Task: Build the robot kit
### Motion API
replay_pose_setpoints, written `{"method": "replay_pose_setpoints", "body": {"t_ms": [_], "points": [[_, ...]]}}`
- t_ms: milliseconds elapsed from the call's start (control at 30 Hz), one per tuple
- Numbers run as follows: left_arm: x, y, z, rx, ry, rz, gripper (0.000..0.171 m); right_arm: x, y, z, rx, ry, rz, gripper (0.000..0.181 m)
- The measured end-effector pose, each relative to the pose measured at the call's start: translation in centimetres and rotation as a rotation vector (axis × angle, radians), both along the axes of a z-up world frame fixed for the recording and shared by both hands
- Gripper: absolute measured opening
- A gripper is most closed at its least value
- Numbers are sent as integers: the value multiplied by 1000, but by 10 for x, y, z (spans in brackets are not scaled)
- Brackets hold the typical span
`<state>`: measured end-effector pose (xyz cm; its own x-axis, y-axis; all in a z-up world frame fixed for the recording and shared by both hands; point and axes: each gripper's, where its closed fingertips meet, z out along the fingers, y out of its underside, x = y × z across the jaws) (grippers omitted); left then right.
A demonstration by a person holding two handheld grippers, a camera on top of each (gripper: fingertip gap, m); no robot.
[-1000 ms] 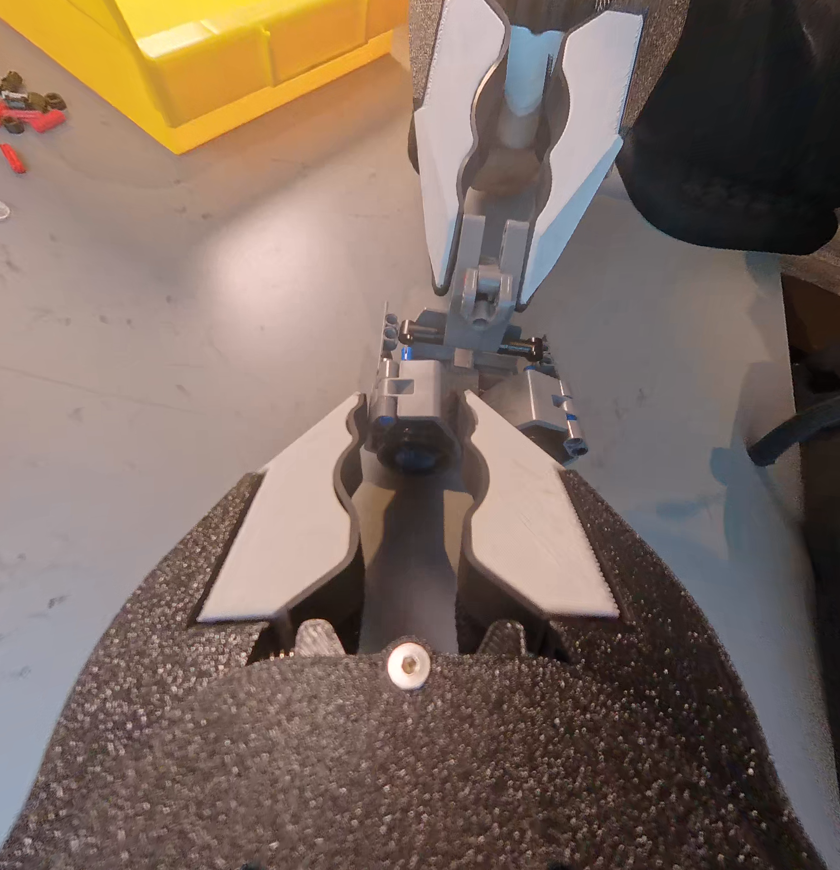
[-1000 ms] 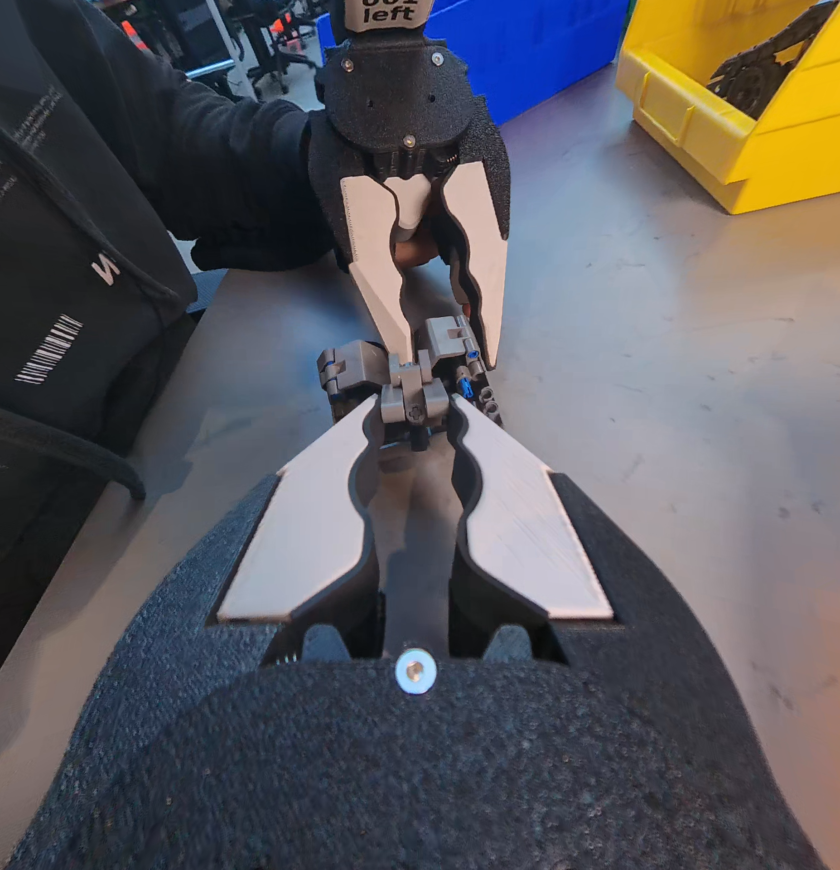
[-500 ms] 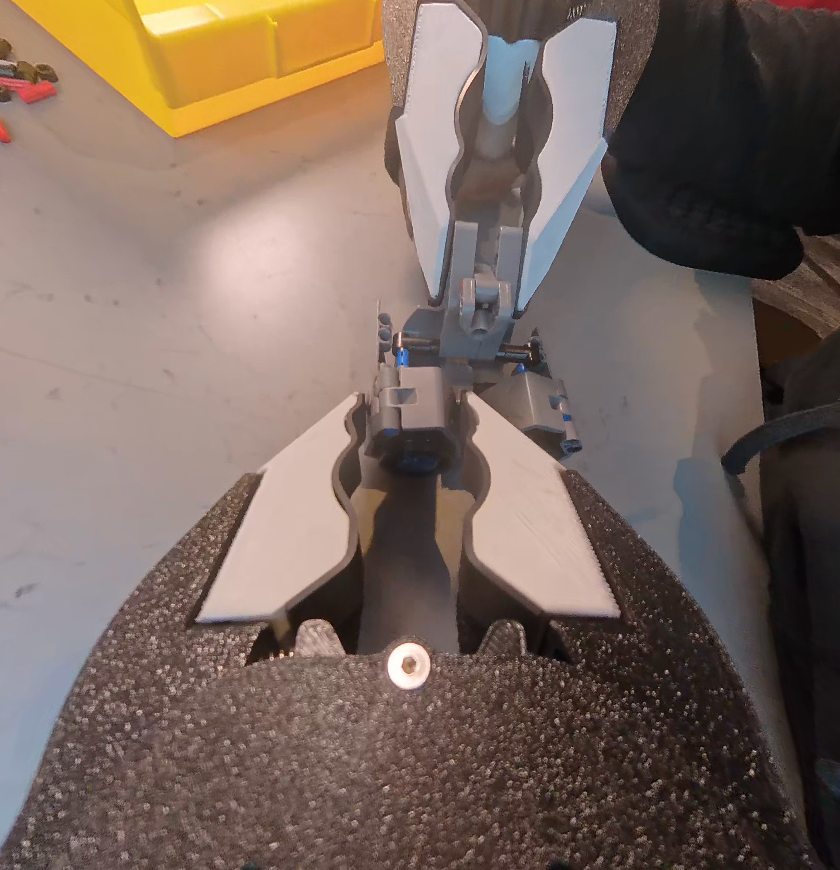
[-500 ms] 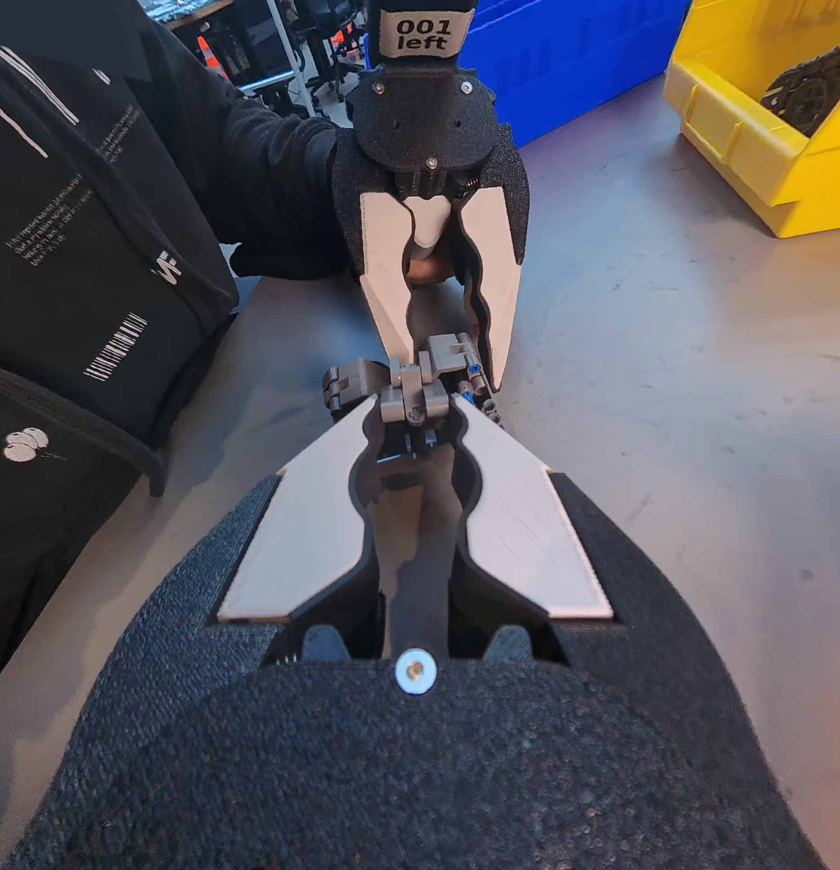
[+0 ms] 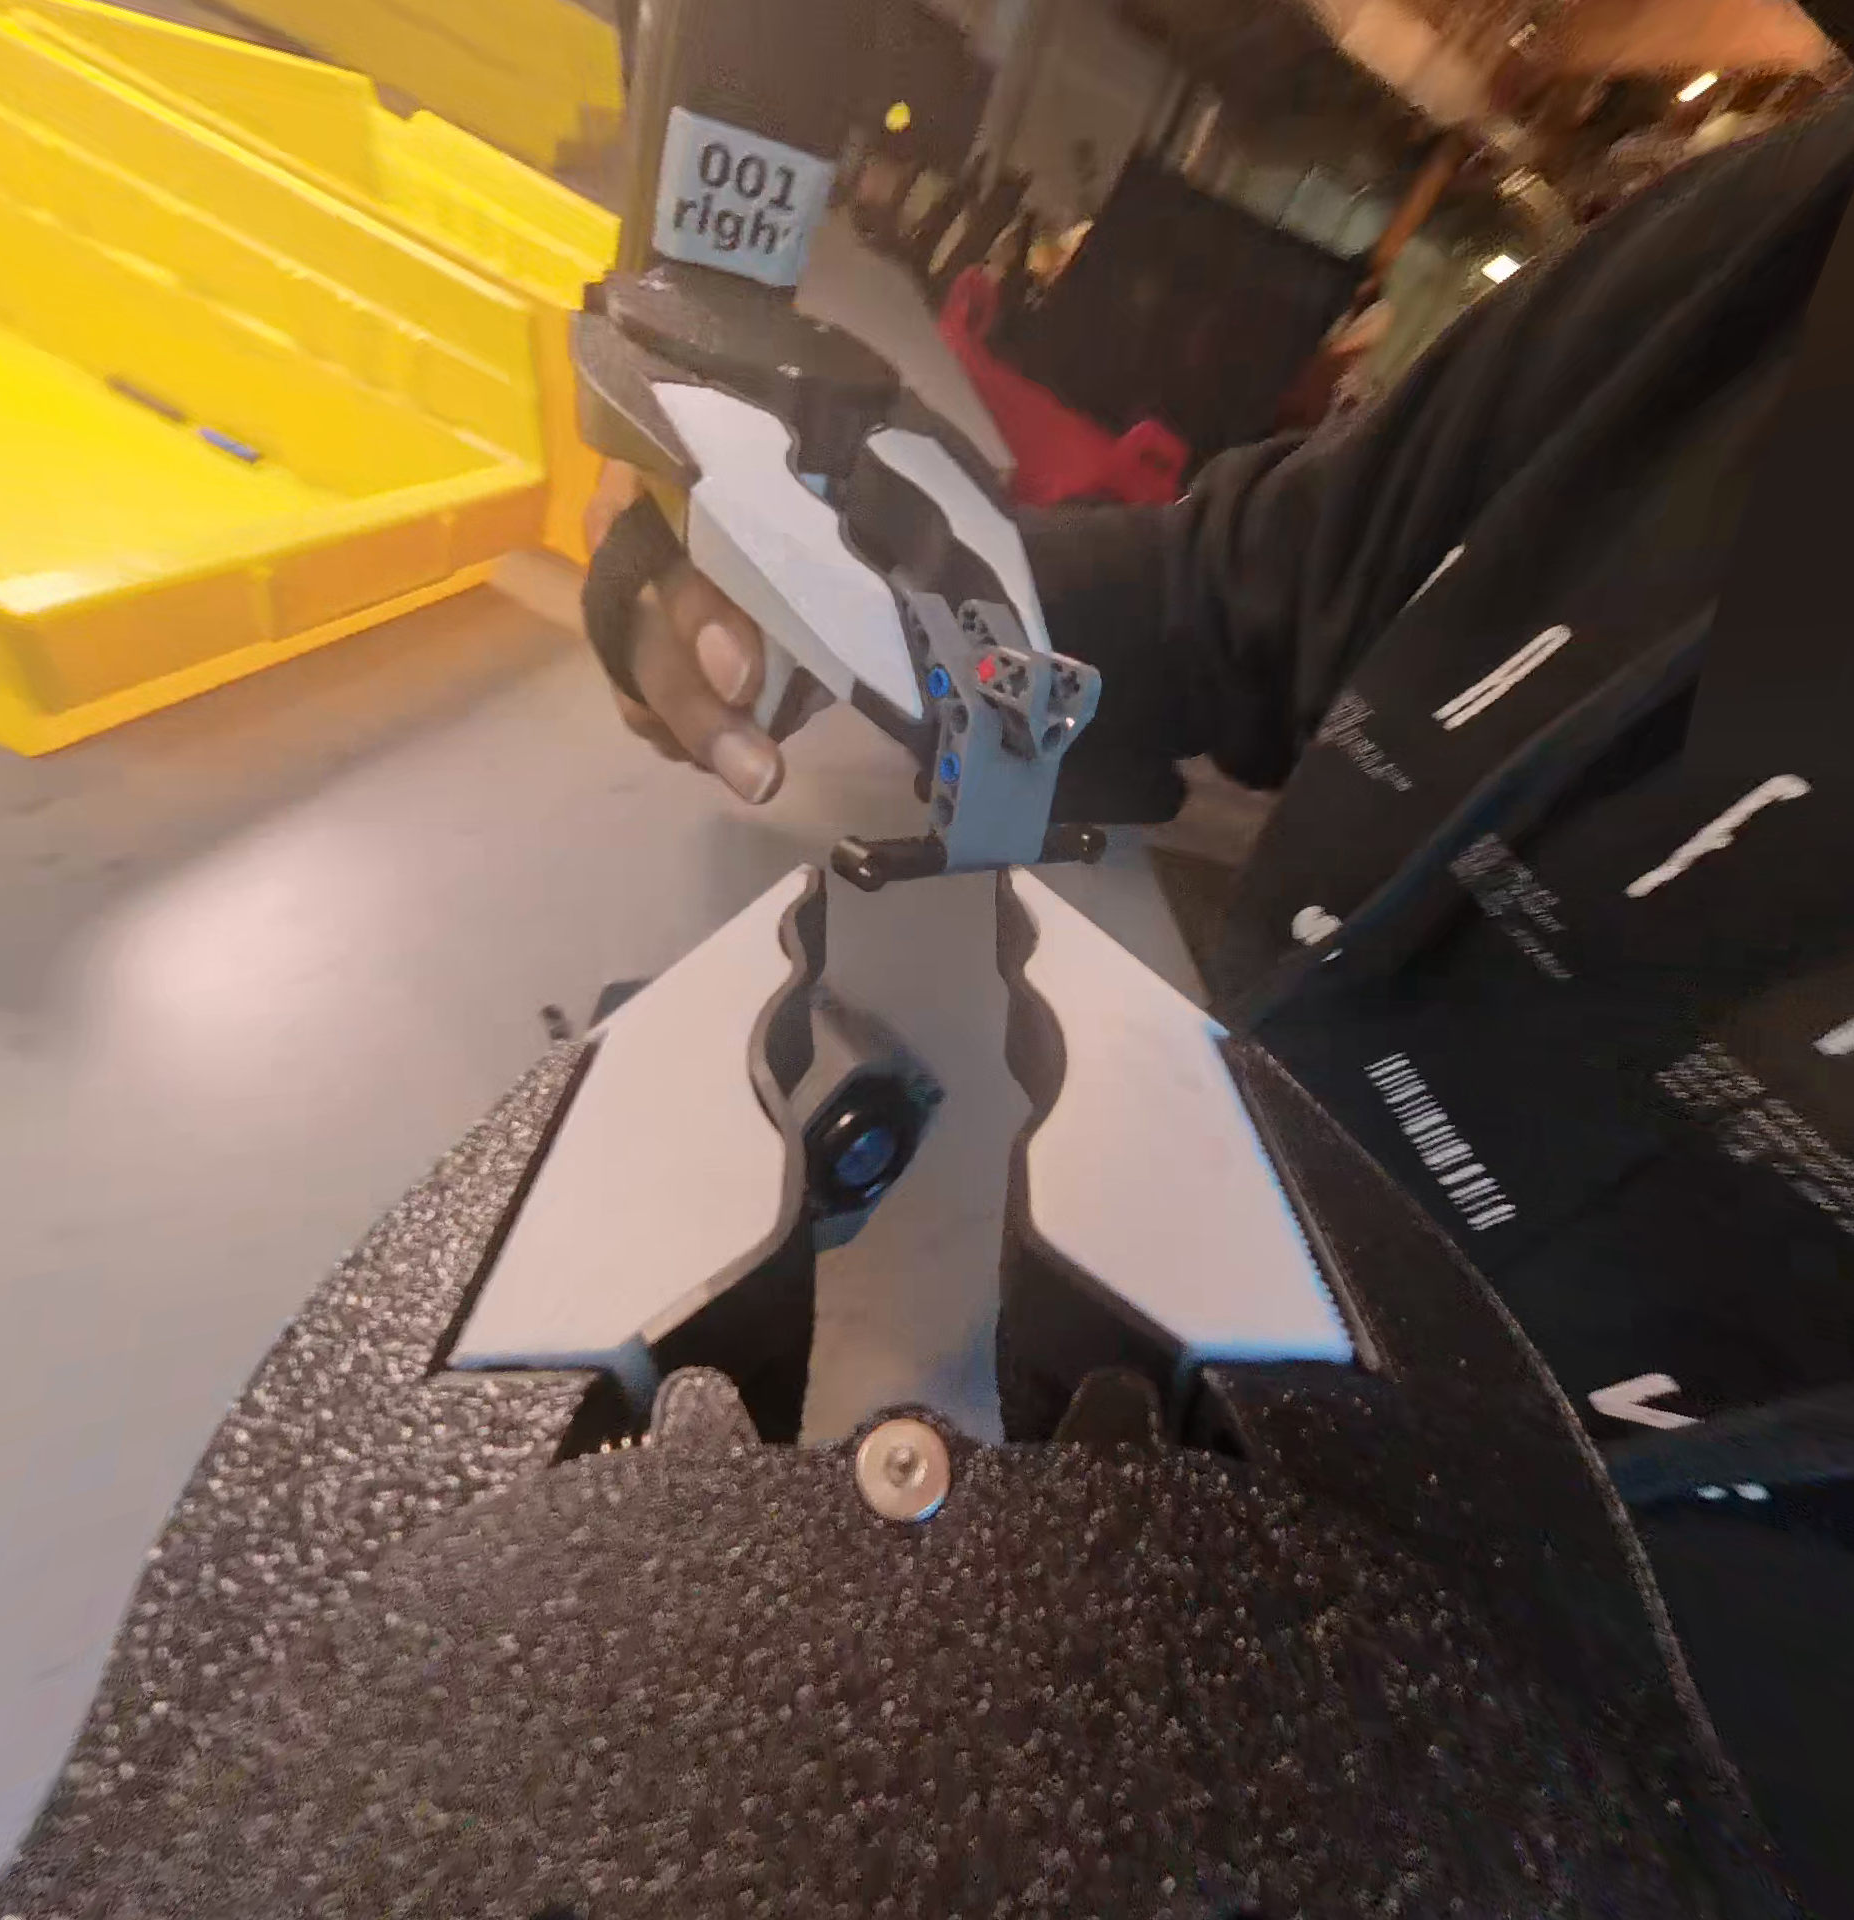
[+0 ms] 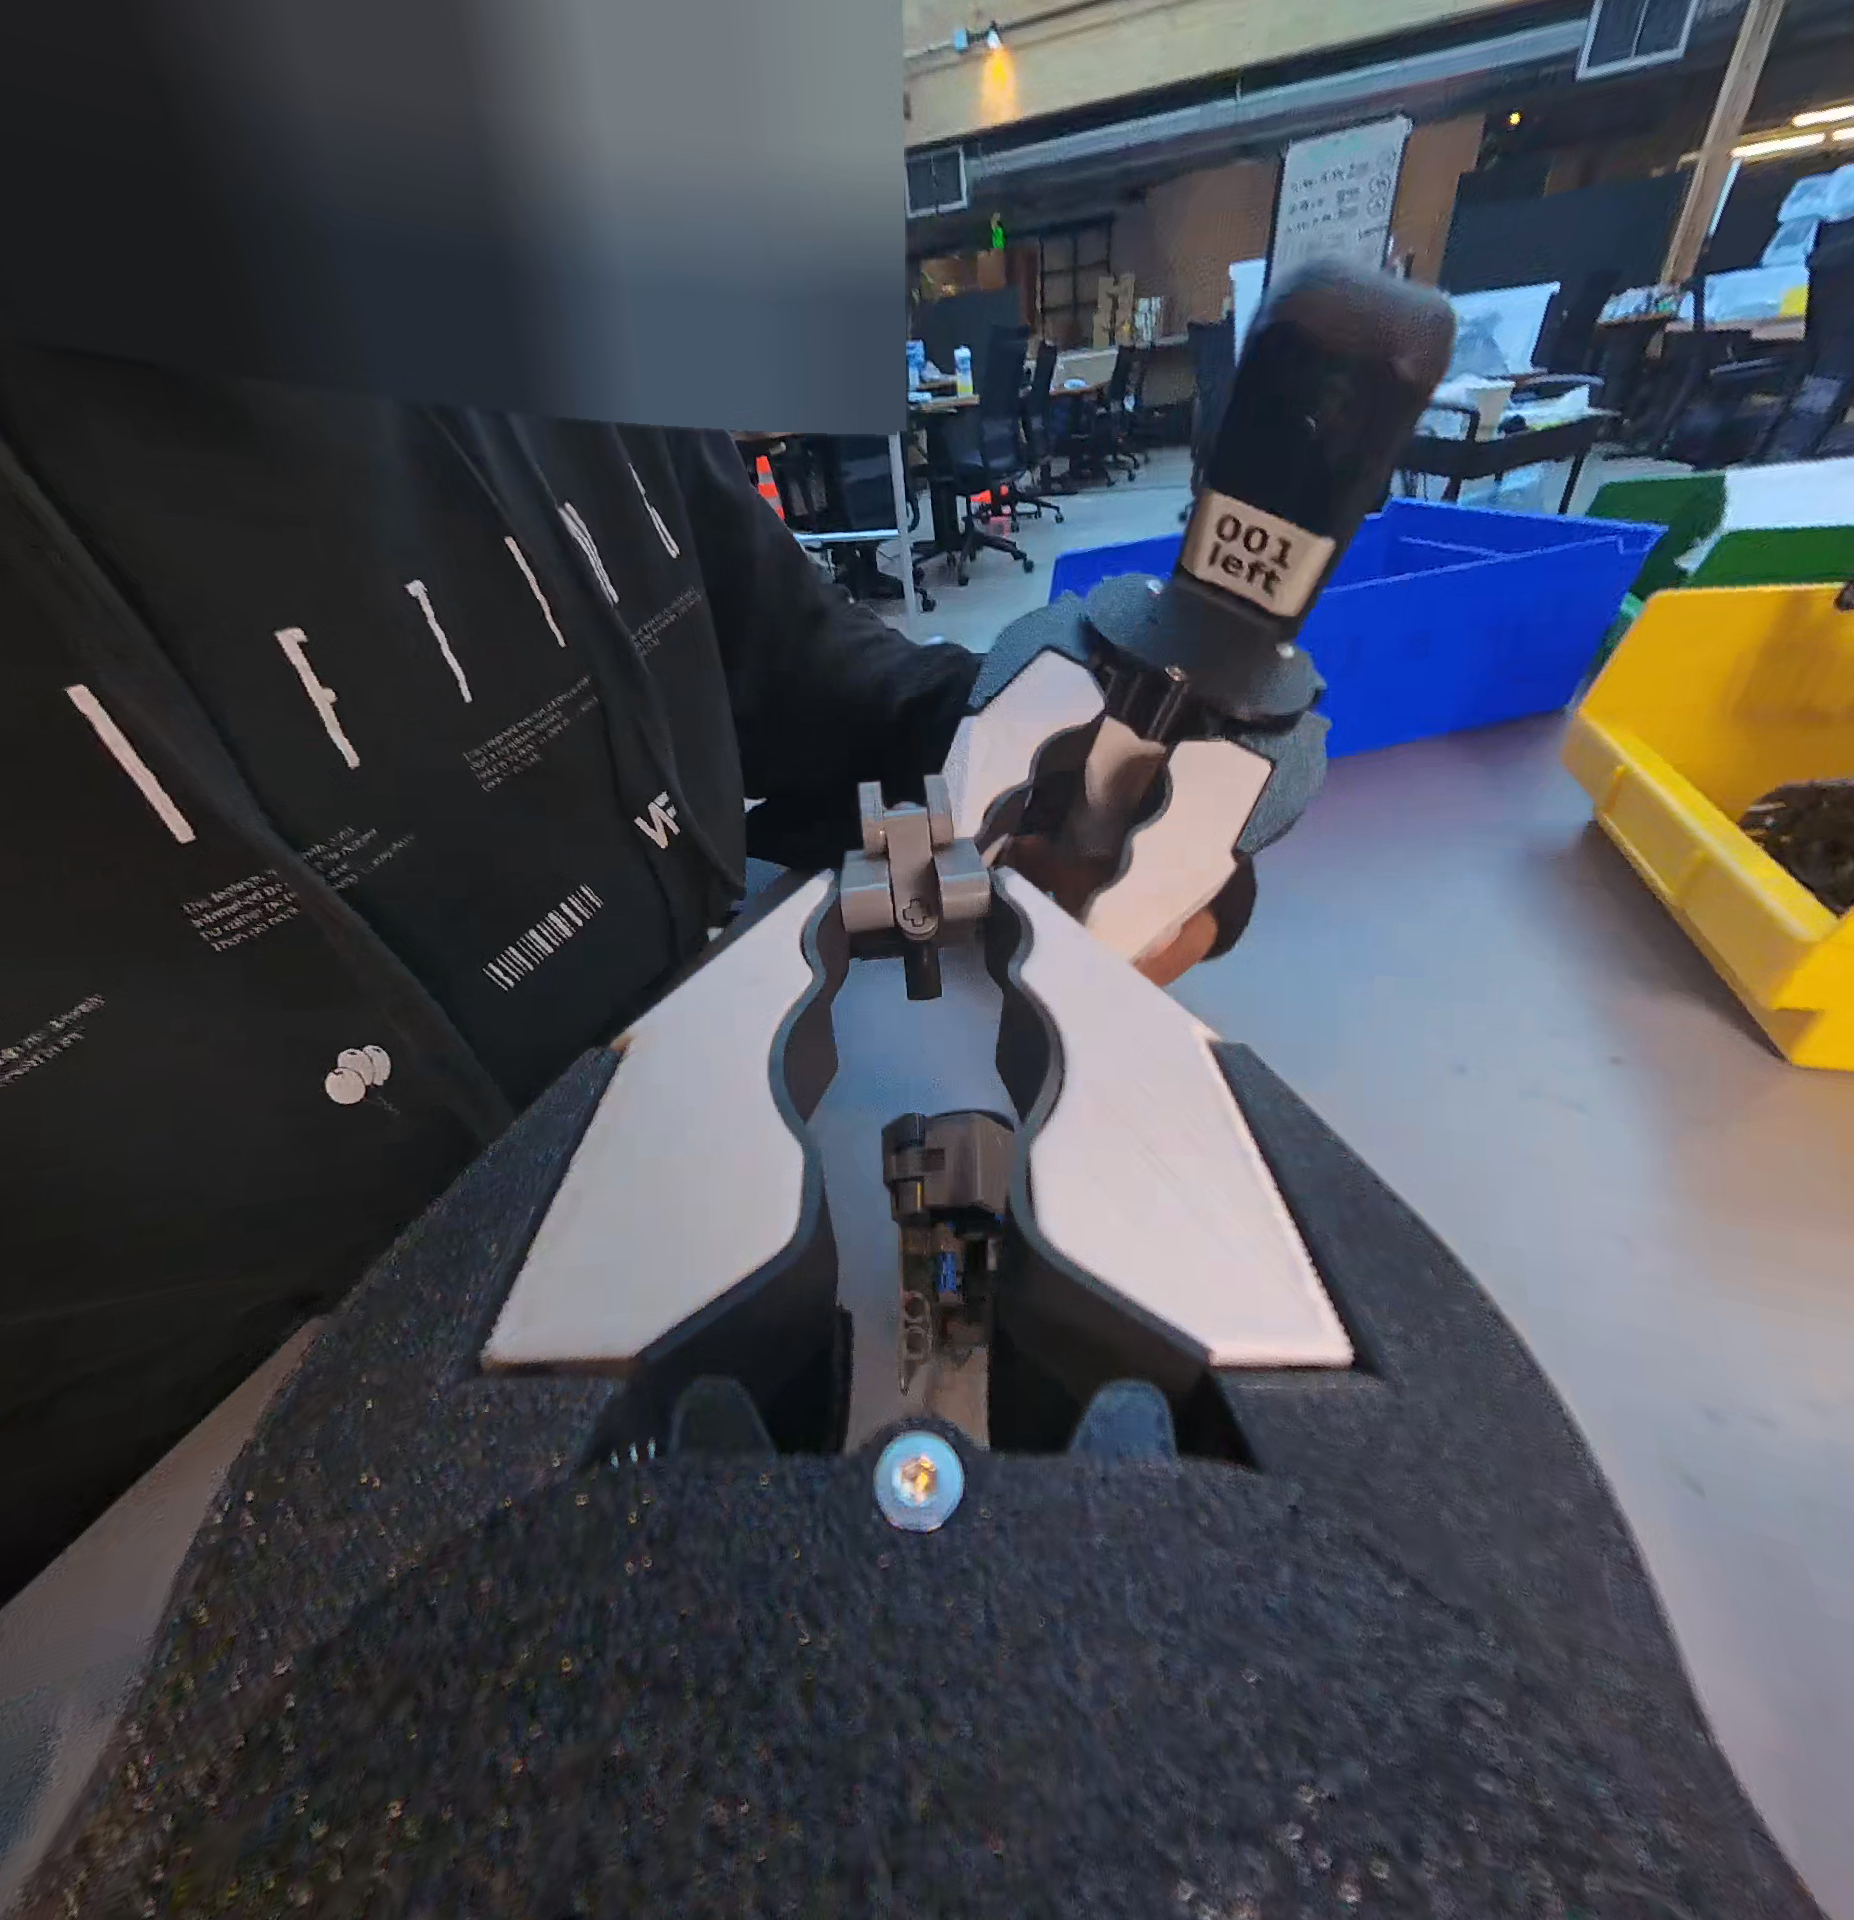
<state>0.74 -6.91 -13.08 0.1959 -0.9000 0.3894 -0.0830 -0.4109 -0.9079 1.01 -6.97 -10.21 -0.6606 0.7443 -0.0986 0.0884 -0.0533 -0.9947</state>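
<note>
Grey workbench point(image 6: 1474, 1195) under me, yellow bin point(image 6: 1723, 831) off to one side. My right gripper point(image 6: 915, 902) is clamped on a grey brick assembly point(image 6: 907, 894), lifted clear. My left gripper point(image 5: 910, 896) stands apart, empty, above a grey motor block point(image 5: 855, 1132) on the bench. I judge the assembly light, rigid, pins likely to pop; grip the flat sides

Grey table point(image 6: 1525, 1195) in a workshop hall (warm ceiling lamps) with office chairs point(image 6: 990, 468) behind.
</note>
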Motion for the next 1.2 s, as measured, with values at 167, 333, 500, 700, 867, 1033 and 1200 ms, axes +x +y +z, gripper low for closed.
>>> {"method": "replay_pose_setpoints", "body": {"t_ms": [167,333,500,700,867,1033,1200], "points": [[2,-13,23,-55,-169,-91,21,10,-8,7,-7,1,40,25],[2,-22,38,-168,-311,-159,17,11,-14,7,25,-6,39,25],[-1,-25,41,-310,-379,-206,25,11,-14,1,143,-38,7,25],[4,-25,33,-324,-338,-191,11,14,-16,-3,207,-60,0,25],[-1,-20,39,-184,-335,-127,7,6,0,3,140,-57,-104,15],[-11,-10,45,-23,-319,-18,7,3,4,-2,-20,-120,-138,49],[-14,0,36,136,-194,95,6,-6,-5,-6,-74,-158,-194,45]]}}
